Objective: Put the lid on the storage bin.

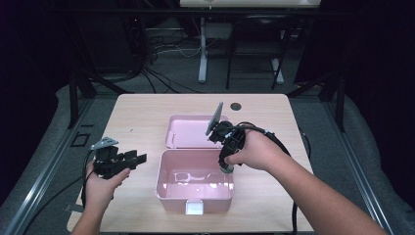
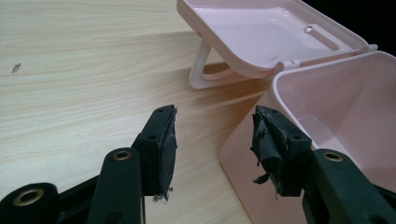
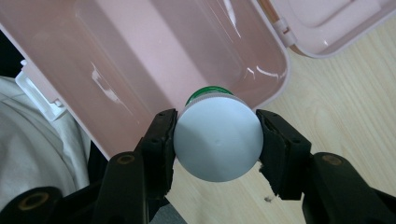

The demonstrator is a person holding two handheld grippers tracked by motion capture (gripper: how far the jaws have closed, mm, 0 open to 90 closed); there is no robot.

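While the right gripper (image 3: 215, 140) hangs above the near right corner of the open pink plastic box (image 1: 166, 188), its two black jaws clamp a small round container with a flat grey-white lid and a green body (image 3: 217, 140), one pad pressed against each side of the lid. From the right gripper view, the container sits over the box's rim, partly above the hollow interior and partly above the pale wooden table (image 3: 355, 88). Seen from the high view, the right gripper (image 1: 226, 169) points downward in the person's right hand (image 1: 254, 152). Behind the box, the pink hinged lid (image 1: 188, 129) lies open and flat on the table. Left of the box, the left gripper (image 2: 215, 140) stands with its jaws spread wide and nothing between them, aimed at the box's outer wall.
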